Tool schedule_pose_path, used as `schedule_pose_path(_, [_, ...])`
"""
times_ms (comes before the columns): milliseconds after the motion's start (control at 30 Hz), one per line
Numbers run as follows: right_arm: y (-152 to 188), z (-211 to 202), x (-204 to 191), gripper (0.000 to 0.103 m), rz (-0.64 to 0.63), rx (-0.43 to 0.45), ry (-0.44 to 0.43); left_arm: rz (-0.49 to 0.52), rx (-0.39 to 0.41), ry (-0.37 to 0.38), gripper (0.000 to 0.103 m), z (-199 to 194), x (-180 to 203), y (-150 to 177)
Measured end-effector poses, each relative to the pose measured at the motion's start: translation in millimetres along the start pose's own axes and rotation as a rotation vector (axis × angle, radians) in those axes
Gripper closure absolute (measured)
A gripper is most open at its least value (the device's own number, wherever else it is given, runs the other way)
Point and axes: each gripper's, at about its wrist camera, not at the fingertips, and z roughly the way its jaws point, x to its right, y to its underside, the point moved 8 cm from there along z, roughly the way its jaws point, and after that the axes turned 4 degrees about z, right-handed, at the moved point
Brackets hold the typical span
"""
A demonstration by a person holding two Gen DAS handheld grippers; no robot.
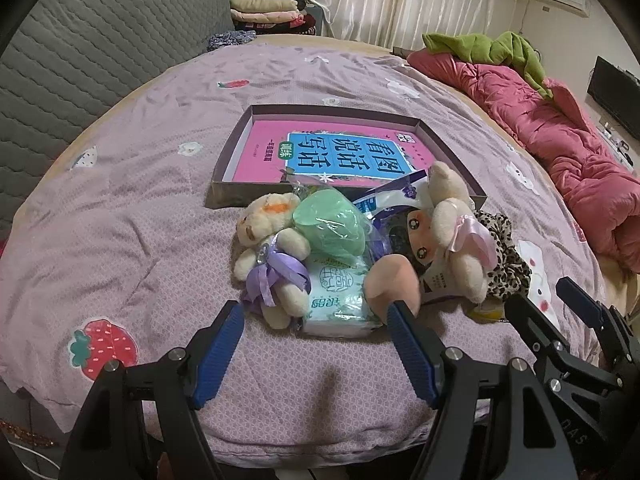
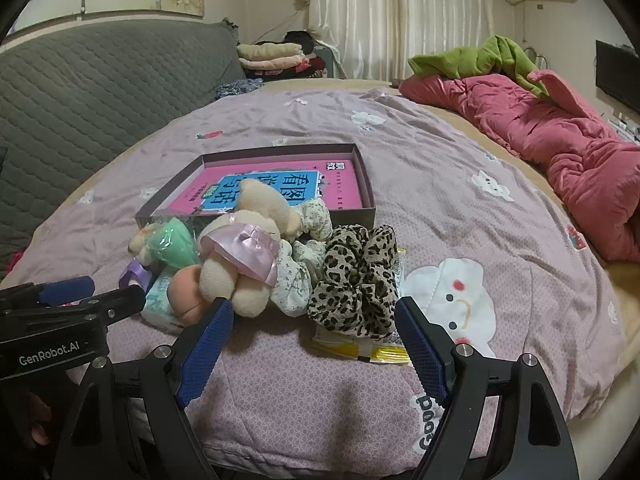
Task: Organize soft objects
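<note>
A heap of soft things lies on the lilac bedspread in front of a shallow box point(image 1: 224, 160) holding a pink book point(image 1: 264, 152). In it are a cream bear with a purple bow point(image 1: 272, 256), a green bagged sponge point(image 1: 330, 226), a tissue pack point(image 1: 336, 300), a doll point(image 1: 416, 240), a cream bear with a pink bow point(image 2: 240, 256), a floral scrunchie point(image 2: 298, 276) and a leopard scrunchie point(image 2: 356, 276). My left gripper point(image 1: 316, 314) is open just short of the purple-bow bear and tissue pack. My right gripper point(image 2: 314, 308) is open in front of the leopard scrunchie.
A rumpled pink quilt point(image 2: 560, 140) with a green garment point(image 2: 480, 60) lies at the right. A grey quilted headboard point(image 1: 80, 60) stands at the left, folded clothes point(image 2: 272, 56) behind. A yellow packet point(image 2: 360, 348) lies under the leopard scrunchie.
</note>
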Motion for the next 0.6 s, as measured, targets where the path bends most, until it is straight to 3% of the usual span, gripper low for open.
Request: schedule_pose_path(600, [-1.0, -0.7, 0.4, 0.019, -0.002, 0.003, -0.005, 0.006, 0.003, 0.005, 0.030, -1.1, 0.1, 0.8])
